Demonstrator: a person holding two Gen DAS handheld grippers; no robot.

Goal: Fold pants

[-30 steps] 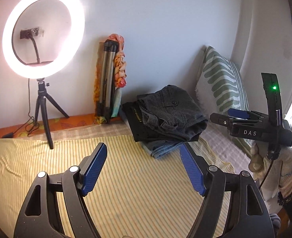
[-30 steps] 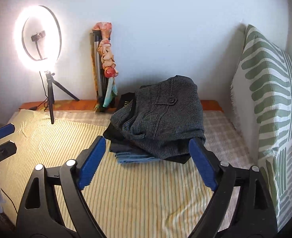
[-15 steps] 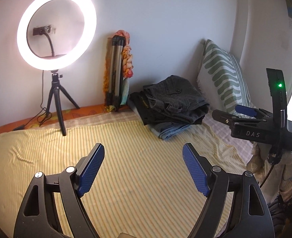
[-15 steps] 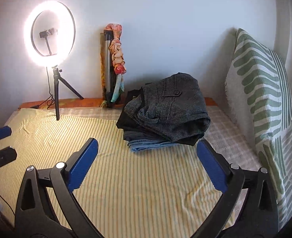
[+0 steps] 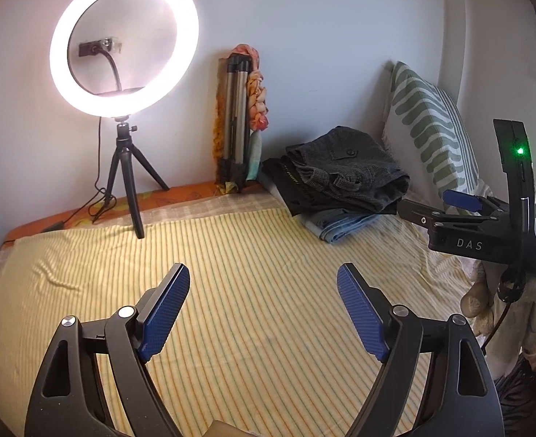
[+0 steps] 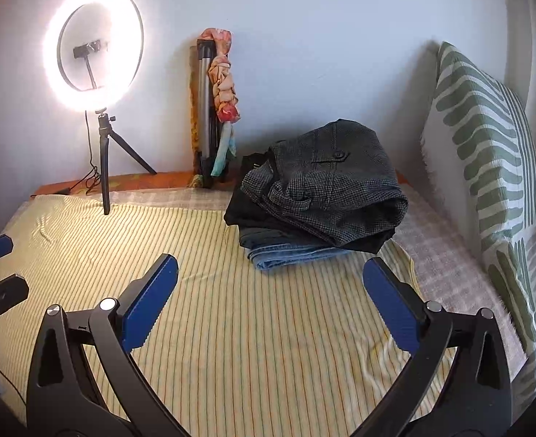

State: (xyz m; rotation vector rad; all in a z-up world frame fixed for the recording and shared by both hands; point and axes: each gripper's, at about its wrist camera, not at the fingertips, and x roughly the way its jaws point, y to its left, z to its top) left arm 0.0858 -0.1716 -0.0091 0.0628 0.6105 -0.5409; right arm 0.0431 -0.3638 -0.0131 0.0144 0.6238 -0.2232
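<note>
Bed with a yellow striped sheet (image 6: 268,346) against a pale wall. At the far right end, near the wall, a stack of folded pants (image 6: 322,196): grey checked pair on top, a black garment under it, blue denim (image 6: 289,255) at the bottom, front edge poking out.

Right tool (image 6: 268,302) hovers above the sheet short of the stack, fingers wide apart, nothing between them. Left tool (image 5: 264,313) likewise spread and empty, further from the stack, over bare sheet.

Risks, as judgement:
- Top grey pair sits bulged and skewed; a grab at its loose fold could drag the whole stack or spill the layers underneath.
- Pinching only one layer of cloth would let the rest slide out on lifting.
- Ring light (image 5: 124,42) on a small tripod (image 5: 127,182) stands on the sheet's far edge; tugging the sheet may tip it.

Hard to make out:
- No unfolded pants visible on the bed; whether any remain cannot be told.
- Count of garments in the stack is unclear.
- Striped pillow (image 6: 493,167) is cut off at right.
- Folded tripod with a scarf (image 6: 217,109) leans on the wall.
</note>
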